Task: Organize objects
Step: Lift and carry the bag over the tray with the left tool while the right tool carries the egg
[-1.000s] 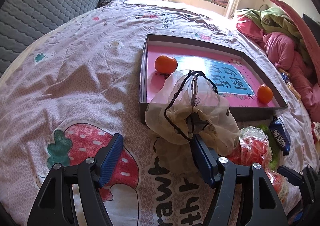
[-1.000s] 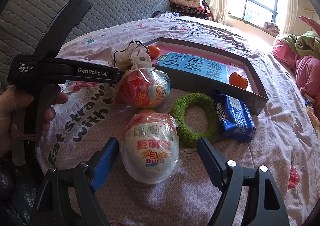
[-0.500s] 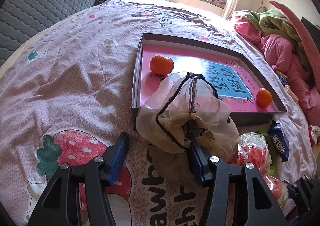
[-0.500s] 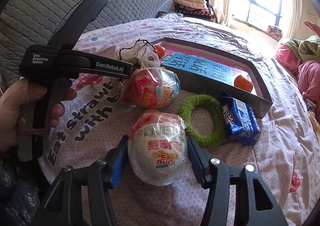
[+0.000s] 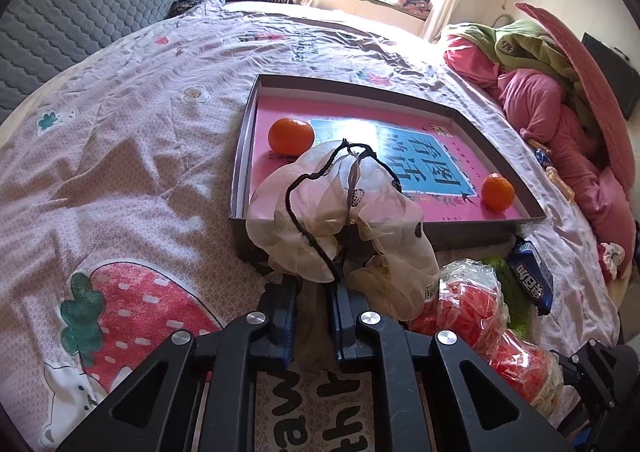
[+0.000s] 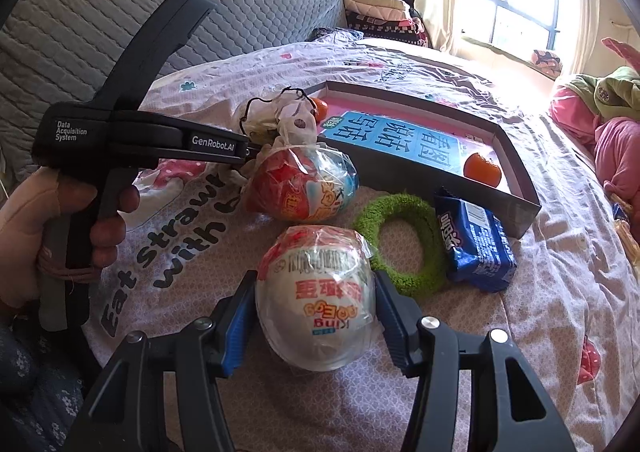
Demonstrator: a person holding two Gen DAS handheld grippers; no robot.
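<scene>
The left gripper point(image 5: 313, 294) is now pinching the mesh pouch point(image 5: 340, 220), having narrowed from wide open. The right gripper point(image 6: 316, 316) is now pressing both sides of the wrapped egg point(image 6: 318, 296), no longer standing clear.

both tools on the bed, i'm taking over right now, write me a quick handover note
Left tool: shut on the sheer drawstring pouch, which leans on the tray's near wall.
Right tool: shut on the white toy egg, on the bedspread.
Tray: holds two oranges.
Done: both grips made, nothing lifted yet.
Left, probably: pouch and egg into the tray, then the red toy egg, green ring and blue snack pack, all on the bedspread.
</scene>
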